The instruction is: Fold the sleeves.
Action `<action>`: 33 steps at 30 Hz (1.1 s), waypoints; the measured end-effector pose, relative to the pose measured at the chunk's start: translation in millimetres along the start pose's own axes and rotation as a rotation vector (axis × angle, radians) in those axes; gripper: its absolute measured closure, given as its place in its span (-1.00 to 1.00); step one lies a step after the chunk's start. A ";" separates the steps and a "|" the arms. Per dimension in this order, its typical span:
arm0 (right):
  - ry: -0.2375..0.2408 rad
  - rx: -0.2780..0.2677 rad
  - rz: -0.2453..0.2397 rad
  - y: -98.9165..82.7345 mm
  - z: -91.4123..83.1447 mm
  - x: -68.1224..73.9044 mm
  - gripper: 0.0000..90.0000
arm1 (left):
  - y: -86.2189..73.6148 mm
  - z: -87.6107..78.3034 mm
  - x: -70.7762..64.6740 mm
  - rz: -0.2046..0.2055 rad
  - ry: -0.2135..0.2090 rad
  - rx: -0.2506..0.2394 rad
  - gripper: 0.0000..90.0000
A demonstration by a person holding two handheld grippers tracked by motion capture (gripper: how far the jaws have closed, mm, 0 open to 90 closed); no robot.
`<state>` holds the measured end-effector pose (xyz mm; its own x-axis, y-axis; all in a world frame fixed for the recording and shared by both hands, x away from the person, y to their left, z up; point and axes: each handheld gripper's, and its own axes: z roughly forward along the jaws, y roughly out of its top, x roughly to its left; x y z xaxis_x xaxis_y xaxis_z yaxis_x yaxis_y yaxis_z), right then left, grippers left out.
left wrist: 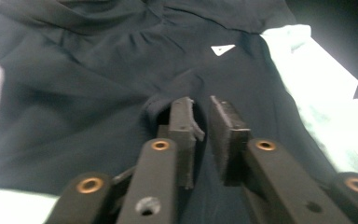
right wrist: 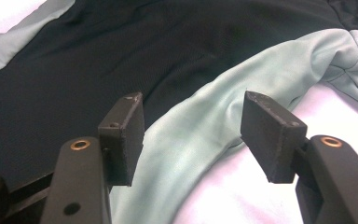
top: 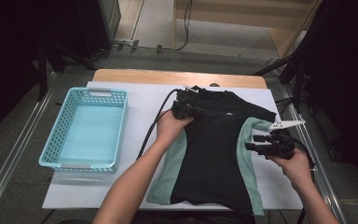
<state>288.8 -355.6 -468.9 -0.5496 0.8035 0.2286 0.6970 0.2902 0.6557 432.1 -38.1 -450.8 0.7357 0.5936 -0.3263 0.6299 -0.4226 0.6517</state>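
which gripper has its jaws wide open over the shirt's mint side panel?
The right gripper: its jaws stand wide apart, hovering over the mint panel on the shirt. The left gripper shows just a narrow gap, over black fabric near the collar.

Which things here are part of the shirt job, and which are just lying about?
In the job:
shirt
left tongs, over the shirt's black part
right tongs, open over the shirt's green side panel
white sheet

Lying about:
basket, left of the shirt
cables on the floor
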 end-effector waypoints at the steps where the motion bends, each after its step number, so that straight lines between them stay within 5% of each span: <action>1: 0.000 0.000 0.000 0.0 0.0 0.0 -0.16 | -0.2 -0.1 -1.3 -0.002 -0.014 -0.004 0.69; 9: -0.006 -0.002 -0.001 -0.2 -0.5 -1.2 -0.16 | 3.3 -17.5 -9.6 0.043 -0.055 -0.029 0.34; 13: -0.007 0.000 0.001 -0.3 -0.4 -1.6 -0.16 | 3.7 -26.5 -9.2 0.061 -0.037 -0.029 0.16; 33: -0.012 -0.003 0.028 -1.0 -0.3 -4.5 -0.21 | -18.9 -59.5 -12.9 0.113 -0.057 -0.020 -0.13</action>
<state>290.5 -359.6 -470.4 -0.5245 0.8174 0.2381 0.7108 0.2665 0.6510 395.9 3.0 -418.1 0.8152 0.5025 -0.2880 0.5373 -0.4704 0.7000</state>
